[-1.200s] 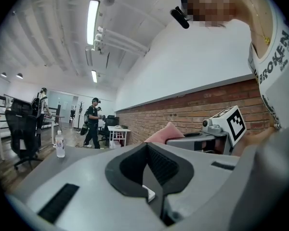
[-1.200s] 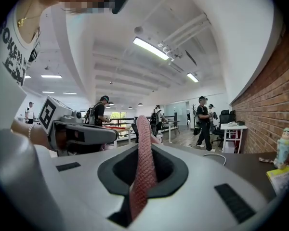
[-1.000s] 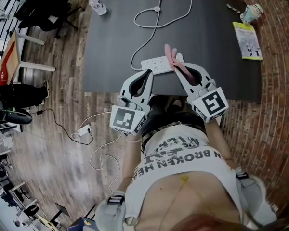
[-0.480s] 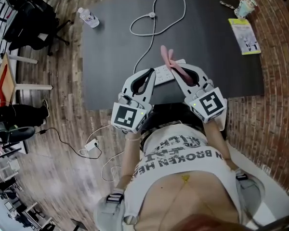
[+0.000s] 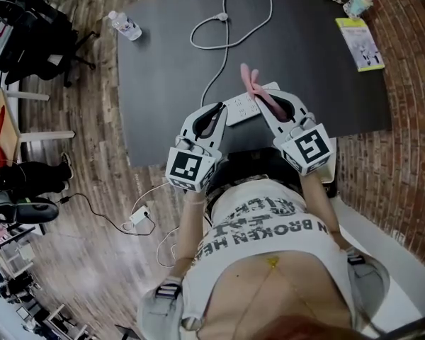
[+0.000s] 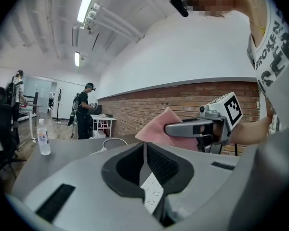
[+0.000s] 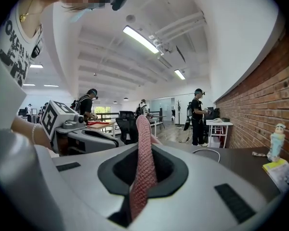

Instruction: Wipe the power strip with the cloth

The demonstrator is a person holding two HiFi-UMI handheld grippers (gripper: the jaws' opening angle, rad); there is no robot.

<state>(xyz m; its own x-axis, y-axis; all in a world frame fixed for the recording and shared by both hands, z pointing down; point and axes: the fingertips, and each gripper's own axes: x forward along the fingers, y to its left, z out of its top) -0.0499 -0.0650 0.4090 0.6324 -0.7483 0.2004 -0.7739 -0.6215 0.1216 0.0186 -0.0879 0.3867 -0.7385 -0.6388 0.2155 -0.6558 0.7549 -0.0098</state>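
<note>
Head view: right gripper (image 5: 261,99) pinches pink cloth (image 5: 250,78).

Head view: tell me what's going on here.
A person works two grippers at the near edge of a dark table. The right gripper is shut on a pink cloth, held over the white power strip. The left gripper is shut and empty, its tips by the strip's left end.

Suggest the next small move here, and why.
Probably lower the right tongs so the cloth meets the strip. They are shut on the cloth, which sticks up and seems not to touch the strip. The left tongs, shut, are by its left end.
</note>
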